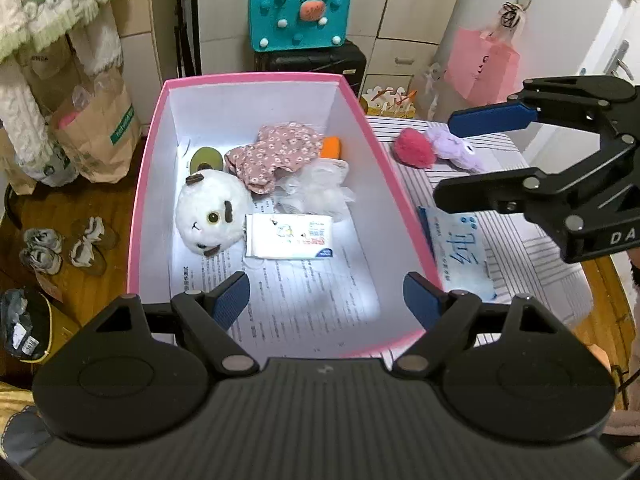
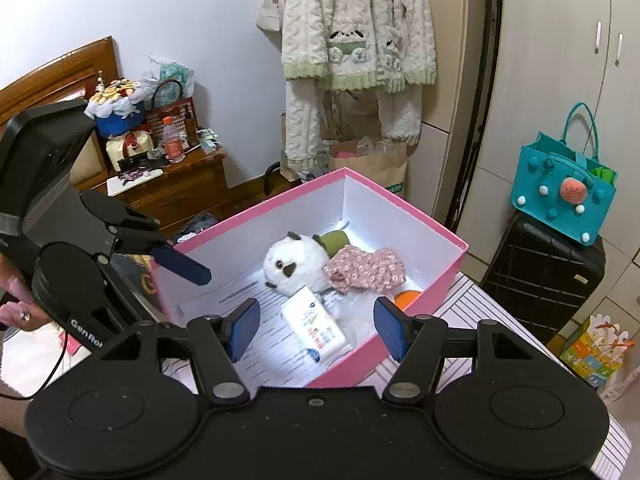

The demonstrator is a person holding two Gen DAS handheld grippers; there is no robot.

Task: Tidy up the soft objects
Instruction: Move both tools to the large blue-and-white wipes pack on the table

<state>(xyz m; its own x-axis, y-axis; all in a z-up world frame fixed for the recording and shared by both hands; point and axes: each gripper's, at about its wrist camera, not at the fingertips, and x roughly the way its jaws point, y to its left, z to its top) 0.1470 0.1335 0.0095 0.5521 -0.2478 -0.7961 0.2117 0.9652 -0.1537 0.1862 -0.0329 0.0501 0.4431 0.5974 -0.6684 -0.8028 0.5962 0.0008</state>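
A pink box [image 1: 138, 200] with white walls stands on a striped cloth. In it lie a white plush head [image 1: 212, 212], a floral cloth [image 1: 276, 152], a white tissue pack [image 1: 290, 236], a white mesh puff [image 1: 320, 190], an orange piece [image 1: 332, 147] and a green piece [image 1: 206, 159]. A red pom-pom [image 1: 414, 147], a purple plush [image 1: 452, 146] and a blue tissue pack [image 1: 460, 252] lie on the cloth right of the box. My left gripper [image 1: 328, 300] is open and empty over the box's near end. My right gripper [image 2: 316, 330] is open and empty above the box [image 2: 424, 296].
A teal felt bag [image 1: 300, 12] sits on a black suitcase [image 1: 316, 60] behind the box. Paper bags [image 1: 100, 128] and hanging fleece clothes [image 2: 356, 40] are at the left. A wooden cabinet [image 2: 176, 192] holds clutter. Shoes [image 1: 64, 248] lie on the floor.
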